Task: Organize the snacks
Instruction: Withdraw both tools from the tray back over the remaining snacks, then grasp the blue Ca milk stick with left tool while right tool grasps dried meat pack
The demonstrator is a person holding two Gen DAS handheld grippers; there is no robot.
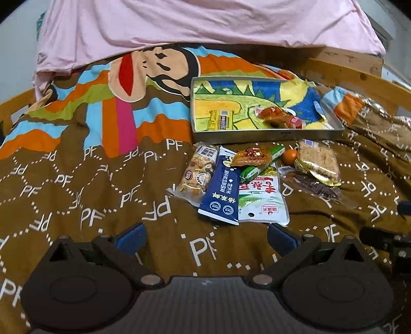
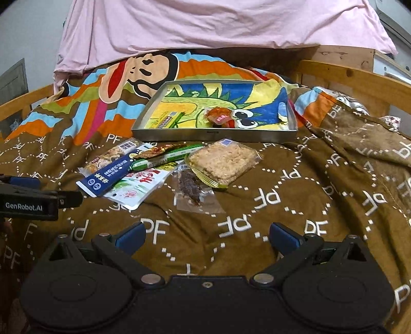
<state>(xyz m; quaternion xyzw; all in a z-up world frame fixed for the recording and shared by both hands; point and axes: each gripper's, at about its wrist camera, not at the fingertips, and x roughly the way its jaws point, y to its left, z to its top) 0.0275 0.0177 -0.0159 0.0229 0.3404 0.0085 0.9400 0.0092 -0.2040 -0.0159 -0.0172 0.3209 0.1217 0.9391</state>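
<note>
A metal tray (image 1: 267, 135) (image 2: 213, 135) with a dinosaur picture inside lies on the bed and holds a yellow bar (image 1: 221, 120) and a red-orange snack packet (image 1: 280, 116) (image 2: 221, 116). In front of it lies a pile of snacks: a nut bar (image 1: 196, 173), a blue sachet (image 1: 223, 188) (image 2: 110, 176), a white and green pouch (image 1: 262, 199), a green sausage (image 1: 259, 165), a small orange (image 1: 289, 156), a rice cake pack (image 1: 317, 160) (image 2: 223, 160) and a dark clear-wrapped snack (image 2: 191, 187). My left gripper (image 1: 205, 237) and right gripper (image 2: 206, 237) are both open and empty, just short of the pile.
The brown "PF" blanket (image 1: 90, 192) covers the bed. A pink sheet (image 1: 205, 20) hangs behind the tray. Wooden bed rails (image 2: 359, 77) run along the right and left. The left gripper's body (image 2: 33, 200) shows at the left of the right wrist view.
</note>
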